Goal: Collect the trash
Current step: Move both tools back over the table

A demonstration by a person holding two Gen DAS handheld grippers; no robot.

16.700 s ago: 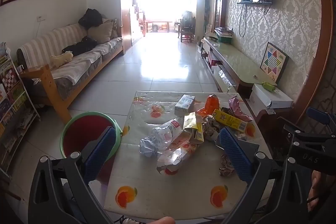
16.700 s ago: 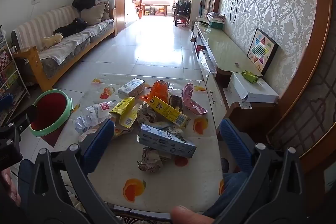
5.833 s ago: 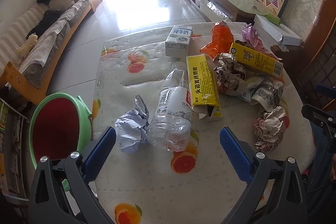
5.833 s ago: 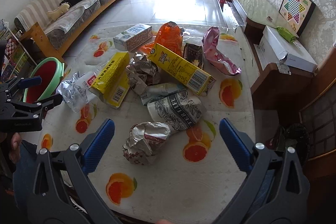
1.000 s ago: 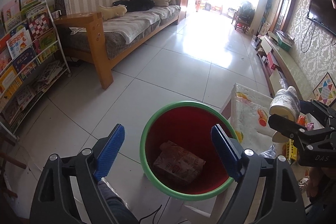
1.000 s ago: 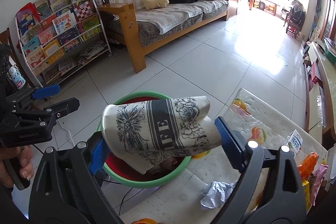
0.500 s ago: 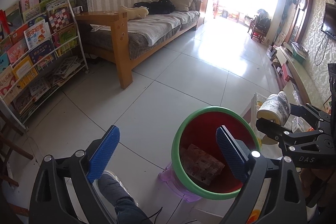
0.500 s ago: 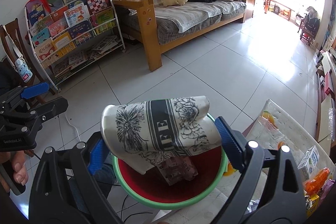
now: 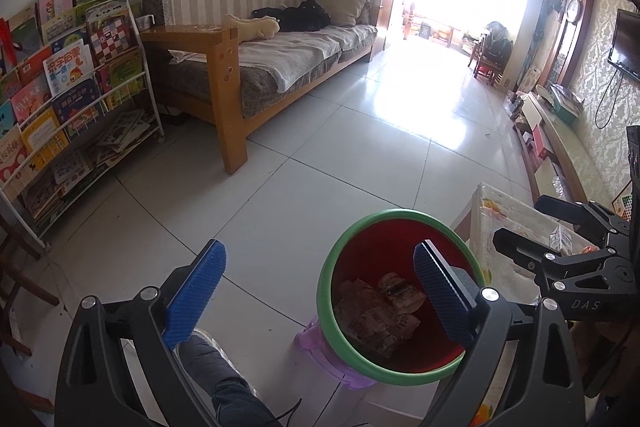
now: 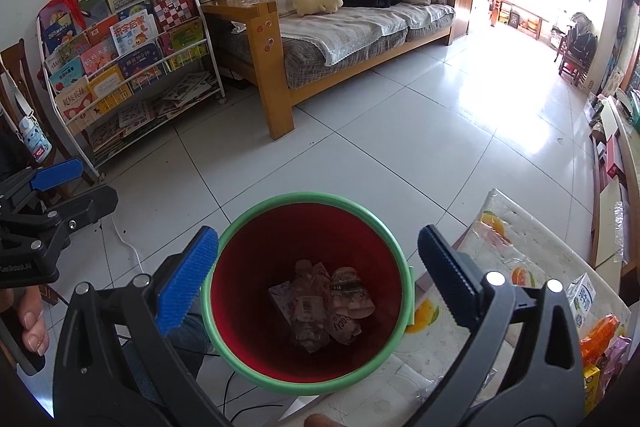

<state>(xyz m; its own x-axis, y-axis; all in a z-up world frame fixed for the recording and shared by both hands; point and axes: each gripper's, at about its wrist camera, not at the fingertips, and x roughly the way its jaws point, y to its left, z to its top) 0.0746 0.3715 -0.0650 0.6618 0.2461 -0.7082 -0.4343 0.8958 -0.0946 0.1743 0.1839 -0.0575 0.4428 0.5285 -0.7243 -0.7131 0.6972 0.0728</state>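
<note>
Both grippers are empty from where I'm sitting. The right gripper (image 10: 318,277) hangs right over the bin (image 10: 256,221), and its jaws are opening with nothing between them, blue pads well apart. The left gripper (image 9: 320,281) is spread wide too, nothing in it, pointing at the floor with the bin off at its 3 o'clock.

The bin is red inside with a green rim, and it sits on a purple stool (image 9: 316,341). Down at the bottom is the trash (image 10: 320,301): crumpled wrappers, a flattened carton, a squashed printed cup, all piled together.

Around it: the table (image 10: 516,251) with the orange-print cloth butts against the bin at about 4 o'clock in the right wrist view, and more rubbish lies on it, a milk carton (image 10: 582,297) and an orange wrapper (image 10: 600,333) near the far edge. A white cable (image 10: 126,241) runs over the tiles at 9 o'clock. The sofa (image 10: 340,23) is up at 12, the book rack (image 10: 128,39) at 10 to 11. My shoe (image 9: 206,355) shows under the left gripper at 6, just beside the stool. Nothing blocks the bin's mouth; only the table crowds it on one side.
</note>
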